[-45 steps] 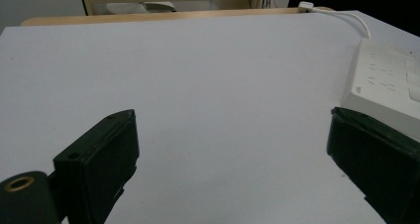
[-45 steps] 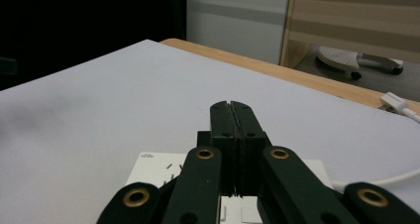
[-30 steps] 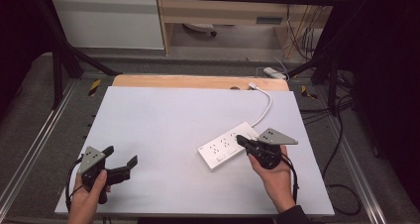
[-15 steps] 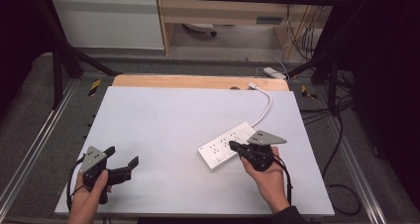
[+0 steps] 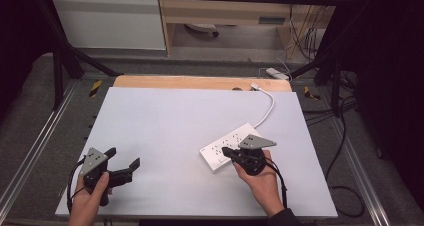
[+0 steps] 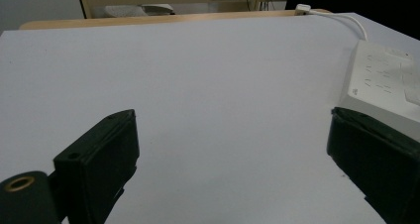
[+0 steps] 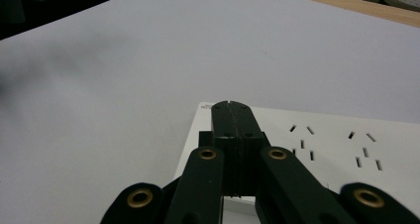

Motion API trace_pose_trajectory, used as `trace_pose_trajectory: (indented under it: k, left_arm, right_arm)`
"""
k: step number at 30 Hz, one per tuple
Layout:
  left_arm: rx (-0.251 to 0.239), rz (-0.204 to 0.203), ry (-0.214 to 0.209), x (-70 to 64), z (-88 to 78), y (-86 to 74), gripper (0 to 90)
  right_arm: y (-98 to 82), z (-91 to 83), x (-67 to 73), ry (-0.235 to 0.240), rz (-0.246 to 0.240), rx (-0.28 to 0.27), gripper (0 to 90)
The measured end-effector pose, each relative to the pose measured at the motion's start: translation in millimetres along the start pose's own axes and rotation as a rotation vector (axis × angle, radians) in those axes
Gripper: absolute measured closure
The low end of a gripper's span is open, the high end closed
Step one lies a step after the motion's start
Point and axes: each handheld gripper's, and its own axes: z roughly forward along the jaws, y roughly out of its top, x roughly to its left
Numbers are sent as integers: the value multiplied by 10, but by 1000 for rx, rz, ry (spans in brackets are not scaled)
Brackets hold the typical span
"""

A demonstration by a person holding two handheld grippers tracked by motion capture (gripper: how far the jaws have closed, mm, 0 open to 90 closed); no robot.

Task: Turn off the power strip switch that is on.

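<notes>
Your right gripper [image 7: 232, 105] has its jaws pressed together, empty, tips over the near-left end of the white power strip [image 5: 231, 146], which lies right of centre on the table [image 5: 165, 121]. Your left gripper [image 5: 122, 158] gapes wide, holding nothing, at the near left.

The right gripper [image 5: 226, 150] has slid leftward and toward the near edge of the tabletop [image 5: 165, 121], along the white power strip [image 5: 225, 143] — a second ago its jaws sat over the strip's far half, and now the closed jaws lie over its near-left end, close to the corner.
</notes>
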Motion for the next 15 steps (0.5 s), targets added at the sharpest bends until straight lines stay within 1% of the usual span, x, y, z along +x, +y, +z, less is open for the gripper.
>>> trace_pose_trajectory:
  k: [7, 15]
  left_arm:
    - [4, 3, -1, -15, 7, 3, 61]
    - [7, 12, -10, -21, 8, 0, 61]
  right_arm:
    - [-31, 66, 35, 14, 9, 21, 900]
    - [-56, 81, 25, 11, 21, 37, 900]
